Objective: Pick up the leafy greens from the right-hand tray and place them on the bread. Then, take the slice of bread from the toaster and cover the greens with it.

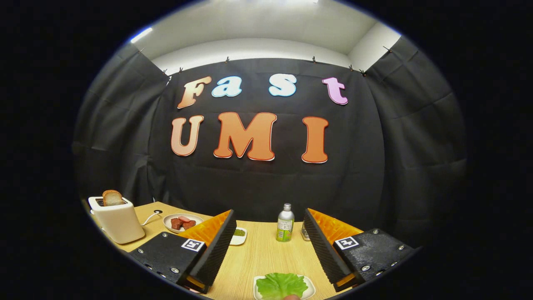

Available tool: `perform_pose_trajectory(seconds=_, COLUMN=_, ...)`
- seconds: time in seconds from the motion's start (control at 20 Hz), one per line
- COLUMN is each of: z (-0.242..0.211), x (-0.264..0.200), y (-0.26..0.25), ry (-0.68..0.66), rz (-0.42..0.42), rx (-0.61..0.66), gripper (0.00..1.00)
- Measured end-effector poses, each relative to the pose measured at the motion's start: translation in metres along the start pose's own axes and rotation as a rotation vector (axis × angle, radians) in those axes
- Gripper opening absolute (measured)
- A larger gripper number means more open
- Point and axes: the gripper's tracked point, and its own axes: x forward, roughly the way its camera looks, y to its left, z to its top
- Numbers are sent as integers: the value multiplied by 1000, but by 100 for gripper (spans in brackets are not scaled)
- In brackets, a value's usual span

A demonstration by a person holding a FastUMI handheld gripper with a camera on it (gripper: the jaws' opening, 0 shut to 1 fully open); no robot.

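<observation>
Figure: view along my hand-held gripper [266, 250], fingers spread wide apart and holding nothing, the bare wooden table [266, 254] showing between them. At 6 o'clock, just short of the fingertips and between the two fingers, lies the leafy green [281, 285] on its small white tray [310, 288]: one bright, ruffled lettuce leaf, lying flat and covering most of the tray; a small reddish bit at its near rim I cannot identify.

Beyond the fingers, at 12 o'clock, stands a bottle [285, 223] with a green label. At about 11 o'clock, partly behind the left finger, is a little white dish [239, 236] of something green. Farther out at 10 o'clock sit a plate [182, 222] with red meat slices and a cream toaster [117, 218], a slice of bread [112, 198] standing up out of its slot.

I judge the task to be at its start: the leaf is not yet picked up, and the toaster slice is unmoved. I cannot make out the base bread that should receive the leaf.
</observation>
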Motion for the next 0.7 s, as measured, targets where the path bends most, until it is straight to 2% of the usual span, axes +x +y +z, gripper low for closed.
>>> perform_pose_trajectory(seconds=0.7, z=-4, x=1, y=11, ry=63, rz=87, rx=39, gripper=98)
